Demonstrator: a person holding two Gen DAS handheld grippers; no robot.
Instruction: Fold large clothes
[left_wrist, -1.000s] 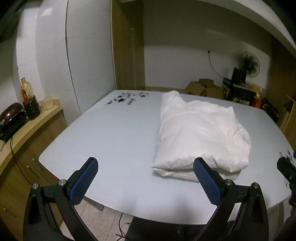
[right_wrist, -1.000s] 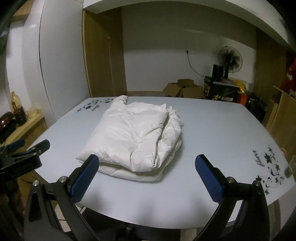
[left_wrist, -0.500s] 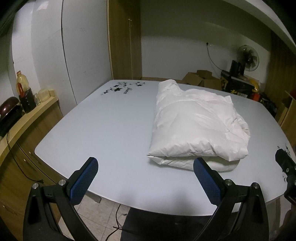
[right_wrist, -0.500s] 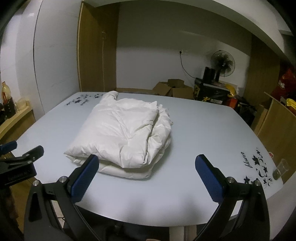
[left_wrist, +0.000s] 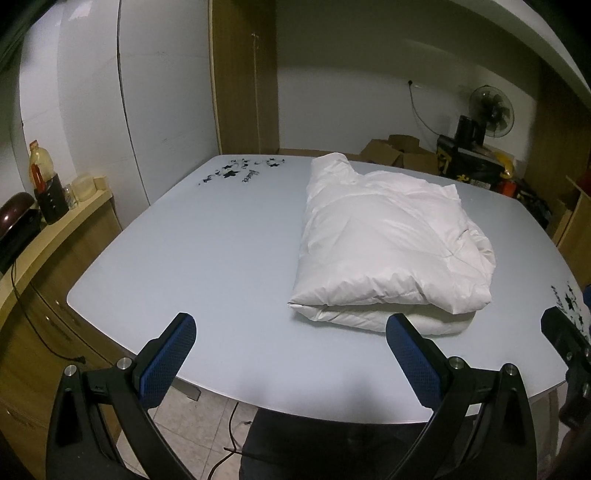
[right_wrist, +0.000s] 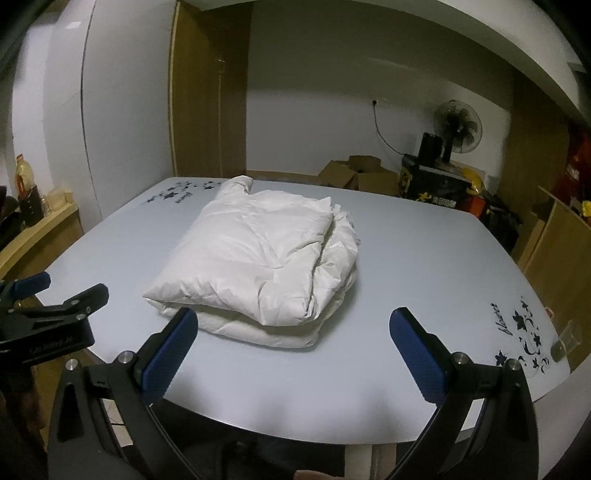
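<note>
Sitting folded at frame centre on the counter (left_wrist: 221, 258), white padded garment (left_wrist: 388, 254) looks light, puffy, slippery, springy. Left gripper (left_wrist: 291, 354) and right gripper (right_wrist: 295, 350) both spread wide, empty, hovering at the near edge. Best hold: near folded edge, pinching all layers.

Left gripper (left_wrist: 291, 345): two black angular arms, each tipped with a blue textured pad; the fingers (left_wrist: 168, 360) carry round silver screw heads along the black frame. Right gripper (right_wrist: 293, 343): same build, black arms, blue cross-hatched pads on its fingers (right_wrist: 417, 354), silver screws at the joints. Seen from the right wrist, the left gripper's black body bears small pale lettering, too blurred to read.
</note>
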